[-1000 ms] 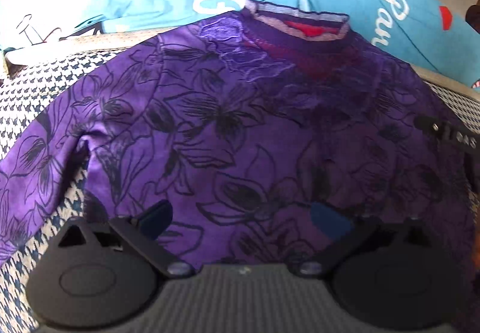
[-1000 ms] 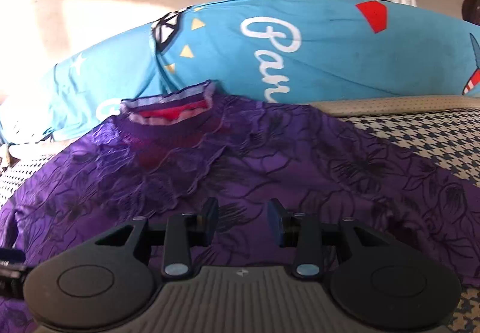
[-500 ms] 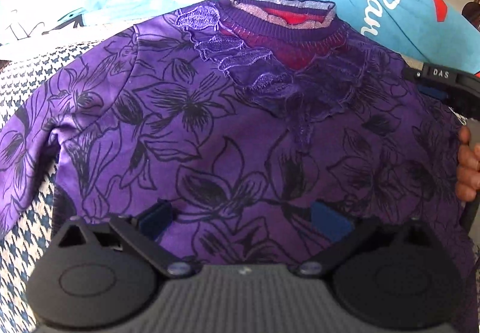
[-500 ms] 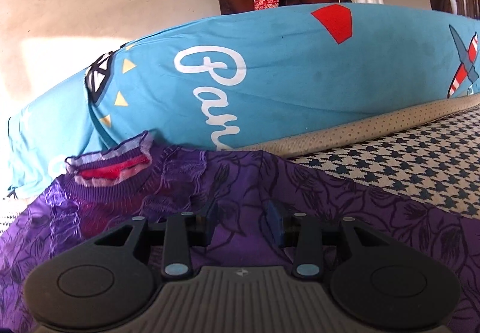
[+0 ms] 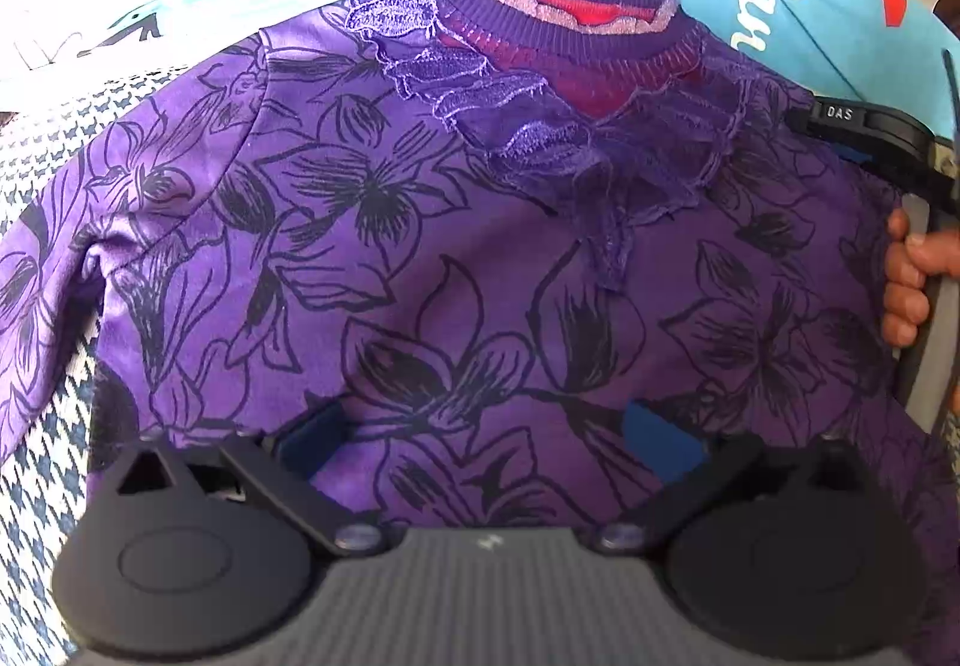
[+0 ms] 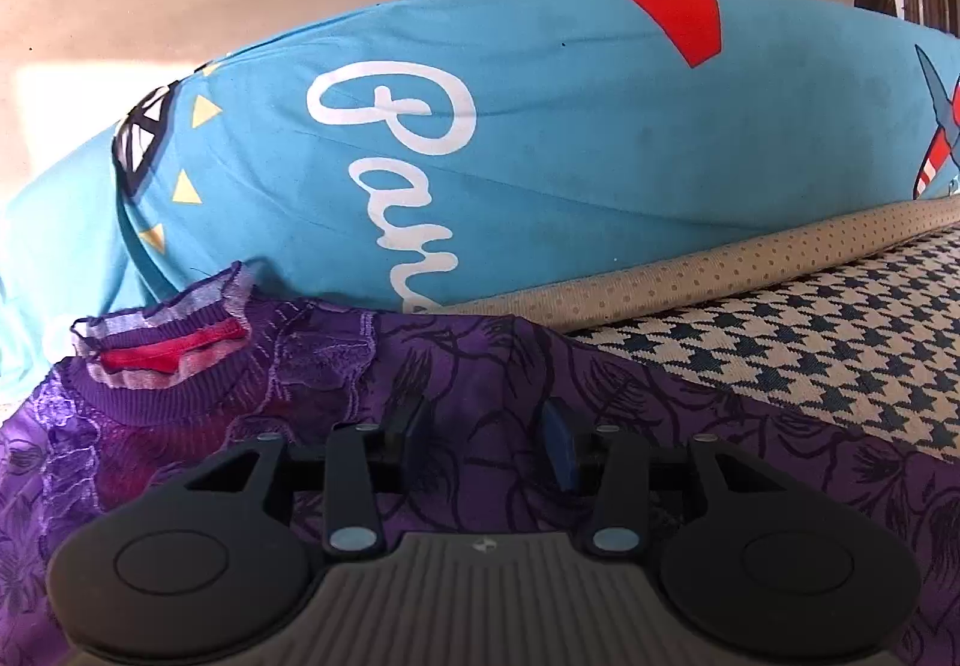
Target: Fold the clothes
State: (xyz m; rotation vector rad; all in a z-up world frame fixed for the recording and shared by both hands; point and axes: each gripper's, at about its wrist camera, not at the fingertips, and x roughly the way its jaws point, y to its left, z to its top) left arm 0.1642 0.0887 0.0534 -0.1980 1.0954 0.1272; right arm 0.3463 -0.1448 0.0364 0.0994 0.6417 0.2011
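While your left gripper (image 5: 486,435) hangs over the purple floral top (image 5: 456,246), its jaws stand wide apart with nothing pinched; the cloth lies flat beneath them. That top is spread face-up on the houndstooth cover (image 6: 840,342), its collar (image 5: 558,0) at 12 o'clock in the left wrist view, one sleeve trailing to 9 o'clock. At 3 o'clock you can see your right hand (image 5: 912,276) on the other tool's handle. Your right gripper (image 6: 489,438) sits low over the shoulder area, jaws narrow; whether the pads pinch cloth, I cannot tell. Blue pillow (image 6: 540,144) at 12 o'clock, just beyond the collar.
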